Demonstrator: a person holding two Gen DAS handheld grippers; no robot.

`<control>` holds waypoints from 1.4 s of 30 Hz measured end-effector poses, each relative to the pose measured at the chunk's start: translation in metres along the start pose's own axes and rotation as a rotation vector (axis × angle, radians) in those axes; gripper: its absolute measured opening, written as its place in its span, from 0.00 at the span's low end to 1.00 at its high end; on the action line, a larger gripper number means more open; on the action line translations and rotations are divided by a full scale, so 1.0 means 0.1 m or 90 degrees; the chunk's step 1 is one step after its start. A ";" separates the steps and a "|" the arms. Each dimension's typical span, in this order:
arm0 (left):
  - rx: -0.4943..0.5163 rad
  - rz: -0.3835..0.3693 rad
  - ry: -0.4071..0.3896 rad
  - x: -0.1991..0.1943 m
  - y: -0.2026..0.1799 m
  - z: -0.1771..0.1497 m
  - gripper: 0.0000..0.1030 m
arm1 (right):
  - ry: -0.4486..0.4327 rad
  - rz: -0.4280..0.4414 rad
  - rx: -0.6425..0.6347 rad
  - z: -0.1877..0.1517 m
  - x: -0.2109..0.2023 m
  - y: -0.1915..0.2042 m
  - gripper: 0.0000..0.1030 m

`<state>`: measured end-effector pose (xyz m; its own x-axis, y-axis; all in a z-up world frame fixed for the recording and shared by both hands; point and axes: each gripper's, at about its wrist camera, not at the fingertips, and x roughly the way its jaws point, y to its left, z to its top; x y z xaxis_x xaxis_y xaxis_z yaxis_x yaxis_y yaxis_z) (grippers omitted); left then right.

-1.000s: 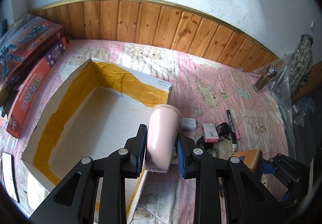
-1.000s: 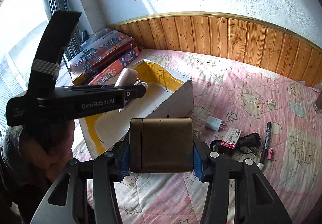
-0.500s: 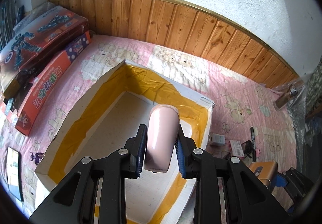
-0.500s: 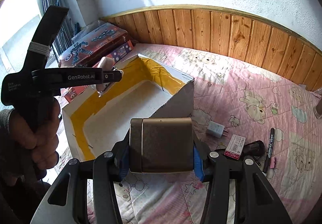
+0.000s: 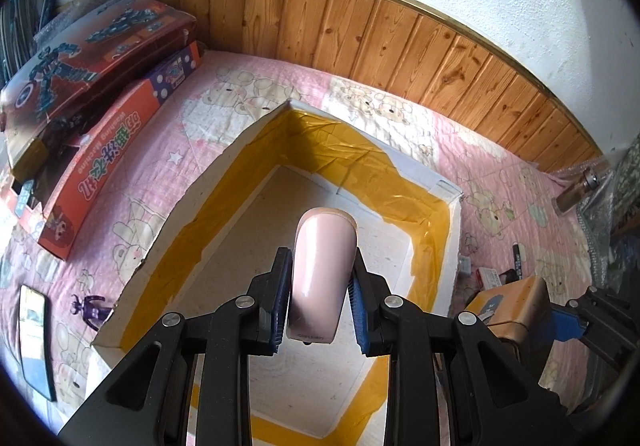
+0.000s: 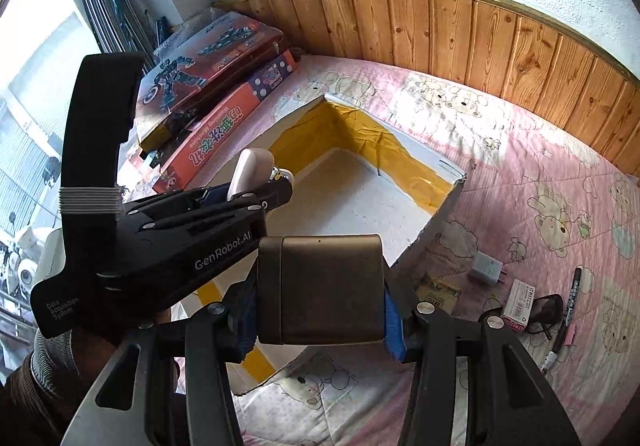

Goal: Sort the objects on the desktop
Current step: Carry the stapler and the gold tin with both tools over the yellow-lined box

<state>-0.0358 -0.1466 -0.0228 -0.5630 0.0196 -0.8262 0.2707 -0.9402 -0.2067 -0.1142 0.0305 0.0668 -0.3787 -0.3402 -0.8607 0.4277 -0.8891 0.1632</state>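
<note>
Left gripper (image 5: 320,306): clamped on the pink case (image 5: 322,270), which stands up between the blue pads and hangs over the inside of the open box (image 5: 168,234).
Right gripper (image 6: 320,320): clamped on the brown case (image 6: 320,288), held above the near corner of the box — the case fills the gap from pad to pad.
Pink case: smooth, glossy, rounded at the far end, small grey lettering at its near end.
Brown case: dark metallic brown, squarish with rounded corners, a seam down its left side.
Box: white card walls lined with yellow tape, pale floor; nothing shows lying on the floor.
Bedding: pink quilt (image 6: 540,165) with cartoon bears, under everything.
Right of the box: white charger plug (image 6: 486,268), small red-and-white carton (image 6: 520,300), black marker (image 6: 576,288), dark glasses (image 6: 548,310) — all close together on the quilt.
Left of the box: orange toy carton (image 5: 108,165) beside it, robot-print carton (image 5: 88,61) stacked behind, a phone (image 5: 36,342) and a small purple figure (image 5: 92,310) on the quilt.
In the way: in the right wrist view the left gripper and the hand (image 6: 100,330) holding it cover the box's left side.
</note>
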 end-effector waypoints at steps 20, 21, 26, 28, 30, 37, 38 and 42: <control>0.037 -0.057 -0.011 -0.05 0.26 0.01 0.27 | 0.061 0.058 -0.078 0.34 -0.16 0.28 0.50; 0.045 -0.049 -0.013 -0.03 0.26 0.00 0.27 | 0.058 0.061 -0.082 0.36 -0.13 0.26 0.50; 0.047 -0.041 0.000 0.04 0.35 -0.01 0.27 | 0.082 0.053 -0.055 0.41 0.04 0.01 0.50; 0.048 -0.044 0.000 0.04 0.36 -0.01 0.27 | 0.087 0.063 -0.050 0.43 0.07 -0.03 0.50; 0.049 -0.047 0.000 0.03 0.35 -0.01 0.27 | 0.080 0.069 -0.050 0.46 0.07 -0.03 0.50; 0.042 -0.049 0.012 0.07 0.32 -0.01 0.27 | 0.047 0.104 -0.088 0.53 0.25 0.25 0.50; 0.044 -0.042 0.010 0.08 0.31 -0.02 0.27 | 0.044 0.101 -0.103 0.55 0.31 0.27 0.50; 0.040 -0.038 0.033 0.17 0.29 -0.06 0.27 | 0.050 0.058 -0.136 0.61 0.63 0.20 0.50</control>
<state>-0.0329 -0.1715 -0.0463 -0.5358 0.0927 -0.8393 0.1869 -0.9563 -0.2249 -0.1796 -0.0275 0.0454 -0.2690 -0.3845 -0.8831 0.6246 -0.7676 0.1439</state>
